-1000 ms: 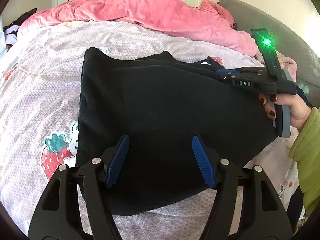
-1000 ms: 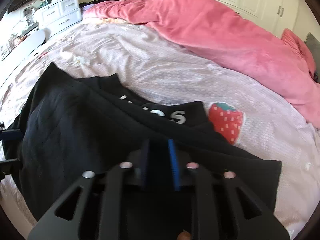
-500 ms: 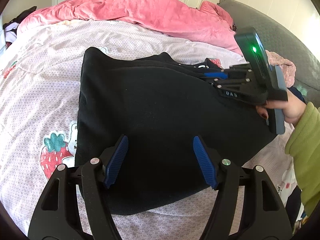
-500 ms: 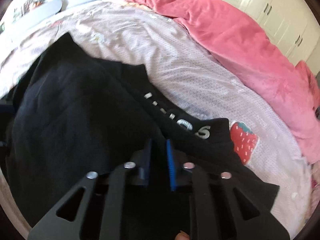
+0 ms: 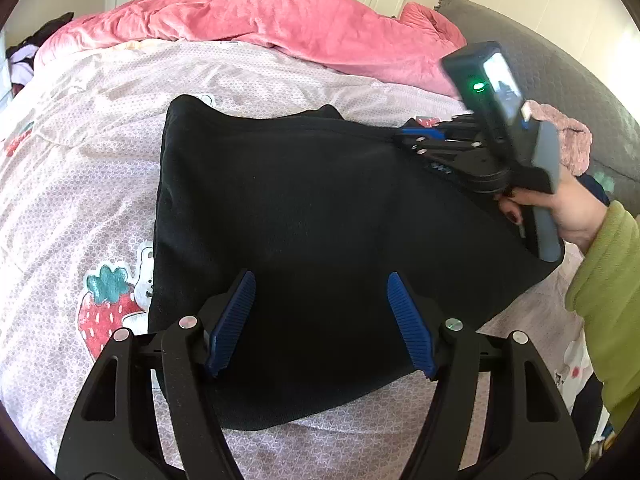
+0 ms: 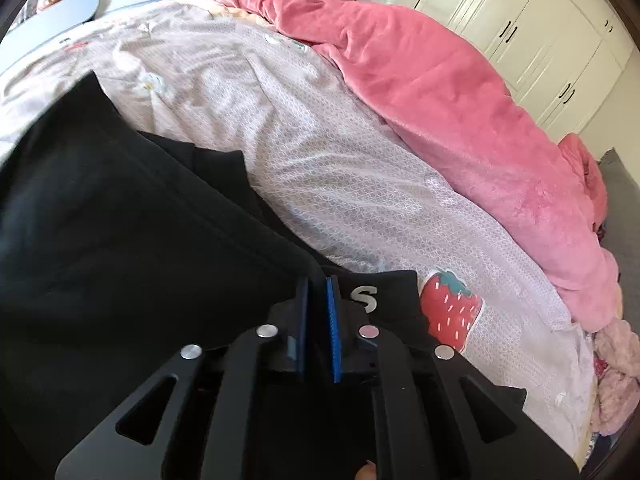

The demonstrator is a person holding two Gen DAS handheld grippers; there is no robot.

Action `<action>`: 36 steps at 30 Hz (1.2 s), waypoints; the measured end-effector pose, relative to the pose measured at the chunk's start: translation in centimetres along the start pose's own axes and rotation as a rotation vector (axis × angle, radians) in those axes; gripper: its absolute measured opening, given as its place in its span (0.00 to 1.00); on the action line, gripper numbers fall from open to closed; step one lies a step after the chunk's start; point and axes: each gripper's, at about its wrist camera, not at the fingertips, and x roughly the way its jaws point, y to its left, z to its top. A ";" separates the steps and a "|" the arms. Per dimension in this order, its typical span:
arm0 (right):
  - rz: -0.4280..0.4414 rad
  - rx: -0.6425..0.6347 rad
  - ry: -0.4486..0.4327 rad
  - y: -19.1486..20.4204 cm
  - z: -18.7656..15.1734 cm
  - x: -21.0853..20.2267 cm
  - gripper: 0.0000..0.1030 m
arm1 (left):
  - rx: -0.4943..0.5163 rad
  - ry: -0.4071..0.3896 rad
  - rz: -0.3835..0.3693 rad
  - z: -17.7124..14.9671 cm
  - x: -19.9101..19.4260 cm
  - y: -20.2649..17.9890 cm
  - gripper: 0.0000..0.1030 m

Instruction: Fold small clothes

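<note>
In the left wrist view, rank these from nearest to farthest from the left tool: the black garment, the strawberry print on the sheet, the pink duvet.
1. black garment: directly under and ahead of the open left tool.
2. strawberry print: on the sheet, just left of the tool.
3. pink duvet: bunched across the far side of the bed.

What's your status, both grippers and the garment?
Left gripper open over black garment. Right gripper shut on its edge. Nothing blocking on the bedsheet.
</note>
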 end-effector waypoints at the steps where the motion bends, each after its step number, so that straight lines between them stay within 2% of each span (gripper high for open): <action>1: -0.005 0.012 -0.002 -0.2 0.0 -0.1 0.13 | 0.001 0.000 0.002 0.0 0.0 -0.1 0.59; 3: -0.045 0.054 -0.018 -1.2 0.0 -0.7 0.45 | 0.000 0.002 0.000 0.1 -0.1 -0.1 0.60; 8: -0.062 0.284 -0.105 -6.2 -2.4 -5.3 0.45 | -0.025 -0.014 -0.030 0.5 -1.2 0.1 0.66; 10: 0.011 0.347 -0.121 -7.0 -4.2 -6.8 0.45 | -0.019 -0.034 -0.019 0.7 -1.9 0.0 0.69; 12: 0.055 0.375 -0.102 -6.9 -5.6 -7.3 0.47 | -0.011 -0.046 -0.011 0.8 -2.2 -0.2 0.71; 13: 0.079 0.386 -0.060 -6.6 -6.7 -7.0 0.47 | -0.007 -0.046 -0.004 0.8 -2.2 -0.3 0.73; 14: 0.077 0.388 -0.021 -6.4 -7.3 -6.6 0.47 | -0.004 -0.038 0.011 0.7 -2.0 -0.2 0.74; 16: 0.008 0.404 0.073 -6.4 -9.1 -5.0 0.47 | -0.011 -0.011 0.023 0.7 -1.2 0.0 0.75; 19: 0.048 0.539 0.057 -7.9 -10.5 -4.7 0.47 | -0.002 0.013 0.046 0.5 -0.4 0.1 0.75; 22: 0.003 0.548 0.055 -7.4 -10.1 -5.7 0.48 | 0.005 0.011 0.048 0.6 -0.6 0.0 0.76; 25: -0.018 0.545 0.033 -6.8 -10.1 -7.1 0.55 | -0.004 0.007 0.035 0.8 -1.1 0.1 0.77; 30: -0.004 0.567 -0.050 -6.1 -10.5 -10.6 0.80 | 0.001 -0.011 0.041 0.9 -2.4 0.1 0.83; 32: 0.014 0.565 -0.088 -5.4 -10.4 -12.2 0.81 | 0.002 -0.017 0.039 1.0 -3.0 0.1 0.84; 36: 0.041 0.526 -0.135 -3.4 -9.6 -14.9 0.90 | 0.010 -0.038 0.044 1.2 -3.9 -0.2 0.85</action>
